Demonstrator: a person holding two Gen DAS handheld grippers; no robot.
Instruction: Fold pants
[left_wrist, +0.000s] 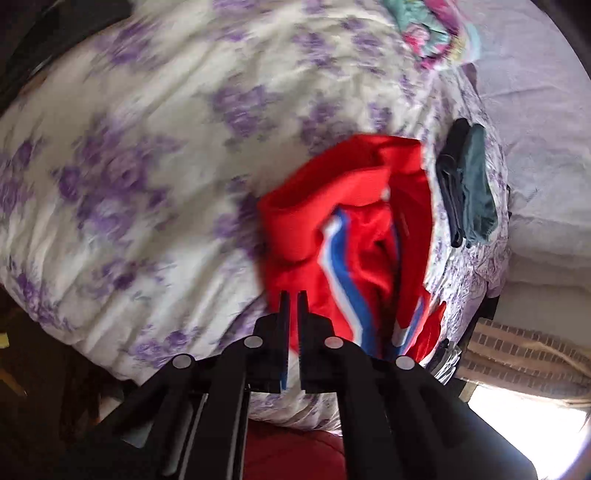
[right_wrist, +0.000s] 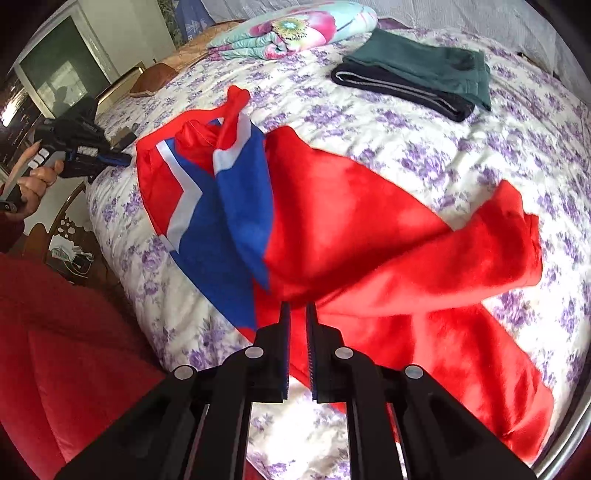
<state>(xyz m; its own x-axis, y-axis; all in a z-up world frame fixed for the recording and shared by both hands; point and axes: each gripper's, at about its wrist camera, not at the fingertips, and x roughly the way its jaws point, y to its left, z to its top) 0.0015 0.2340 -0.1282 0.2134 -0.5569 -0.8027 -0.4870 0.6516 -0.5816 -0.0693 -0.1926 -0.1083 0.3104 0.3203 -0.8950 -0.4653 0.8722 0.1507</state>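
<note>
Red pants (right_wrist: 388, 236) with blue and white side stripes lie crumpled on the flowered bedspread (right_wrist: 461, 155); they also show in the left wrist view (left_wrist: 351, 229). My right gripper (right_wrist: 298, 308) is shut on a fold of the red fabric near the waist and lifts it. My left gripper (left_wrist: 293, 295) is shut on the red fabric at its edge; the view is blurred. The left gripper also shows in the right wrist view (right_wrist: 118, 158), at the pants' far left edge, held by a hand.
Folded dark green and black clothes (right_wrist: 417, 77) lie stacked at the back right of the bed, also seen in the left wrist view (left_wrist: 465, 188). A folded flowered blanket (right_wrist: 291, 33) lies at the head. A red garment (right_wrist: 55, 350) fills the lower left.
</note>
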